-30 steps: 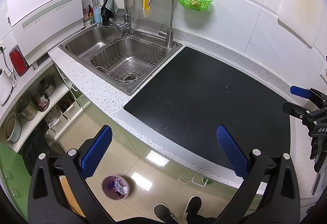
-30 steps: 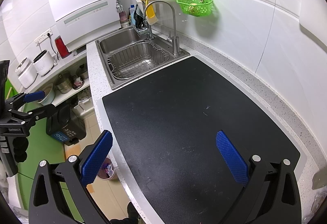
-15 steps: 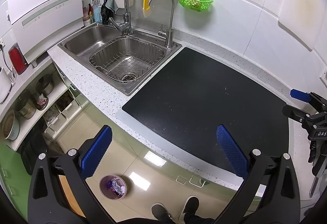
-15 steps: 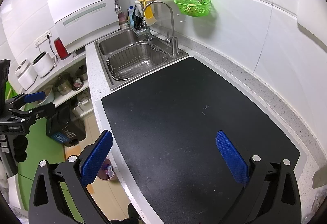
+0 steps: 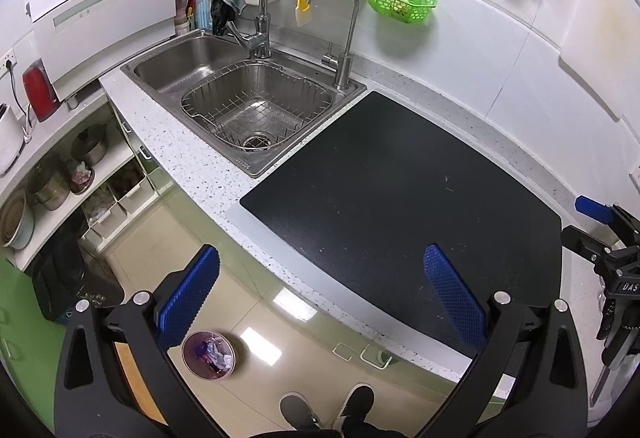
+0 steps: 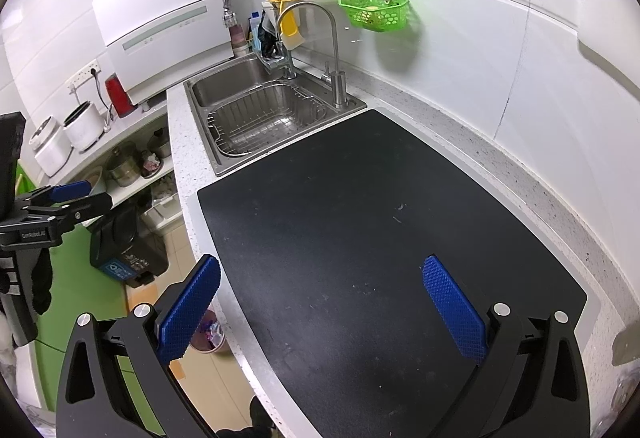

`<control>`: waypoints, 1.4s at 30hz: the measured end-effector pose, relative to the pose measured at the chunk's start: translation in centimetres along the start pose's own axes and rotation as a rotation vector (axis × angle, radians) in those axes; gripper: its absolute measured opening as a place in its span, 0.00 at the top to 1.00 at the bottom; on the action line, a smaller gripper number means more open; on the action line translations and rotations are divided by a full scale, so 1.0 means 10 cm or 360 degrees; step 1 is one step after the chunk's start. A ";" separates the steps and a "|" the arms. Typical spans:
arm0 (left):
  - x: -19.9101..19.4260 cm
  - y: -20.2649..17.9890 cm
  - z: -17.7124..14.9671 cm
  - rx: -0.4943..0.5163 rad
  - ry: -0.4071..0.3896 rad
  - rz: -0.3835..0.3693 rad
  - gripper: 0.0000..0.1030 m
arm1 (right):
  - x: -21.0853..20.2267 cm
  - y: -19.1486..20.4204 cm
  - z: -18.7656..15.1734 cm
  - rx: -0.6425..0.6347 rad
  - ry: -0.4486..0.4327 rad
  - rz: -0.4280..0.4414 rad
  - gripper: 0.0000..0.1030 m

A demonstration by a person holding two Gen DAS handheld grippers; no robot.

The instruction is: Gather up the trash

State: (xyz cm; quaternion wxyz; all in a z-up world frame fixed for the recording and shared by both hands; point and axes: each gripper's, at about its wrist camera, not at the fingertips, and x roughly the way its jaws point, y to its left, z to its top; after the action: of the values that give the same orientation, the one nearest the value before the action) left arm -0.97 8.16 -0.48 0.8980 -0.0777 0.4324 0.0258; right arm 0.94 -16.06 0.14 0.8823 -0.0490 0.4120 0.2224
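Both tools are spread wide and hold nothing.

From the left wrist, the left tool (image 5: pixel 320 290) hangs over the front edge of the desk (image 5: pixel 192 166), half above the floor. A black mat (image 5: pixel 400 198) lies on the desk just right of the sink (image 5: pixel 256 110). The mat carries only a few pale specks (image 5: pixel 447 180), too small to name. A small bin (image 5: pixel 208 354) with crumpled wrappers inside stands on the floor, below and left of the mat's front corner, just beside the left pad (image 5: pixel 188 296). The right tool (image 5: pixel 612 258) shows at the mat's right end.

From the right wrist, the right tool (image 6: pixel 320 302) hovers above the mat (image 6: pixel 360 218), well right of the sink (image 6: pixel 264 118). The same specks (image 6: pixel 398 212) lie ahead of it, nearer the wall. The bin (image 6: pixel 208 338) peeps out under the desk edge, behind the left pad.

No graspable trash shows on the mat, so I judge collecting done or nearly so. If the specks count, the right tool is nearer; the bin is nearer the left tool.
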 end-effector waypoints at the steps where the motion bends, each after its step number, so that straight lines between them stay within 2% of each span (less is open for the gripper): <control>1: 0.01 -0.01 0.00 -0.0002 0.0004 -0.0001 0.03 | 0.00 0.00 0.00 0.0000 0.0000 0.0000 0.06; 42: 0.03 -0.13 0.02 0.0026 0.0002 0.0006 0.03 | -0.01 -0.13 0.00 0.0010 0.0003 0.0002 0.06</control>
State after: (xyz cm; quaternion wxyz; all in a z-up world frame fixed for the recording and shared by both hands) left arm -0.46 6.95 -0.42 0.8983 -0.0695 0.4333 0.0238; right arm 1.42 -17.27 0.05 0.8819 -0.0461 0.4135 0.2217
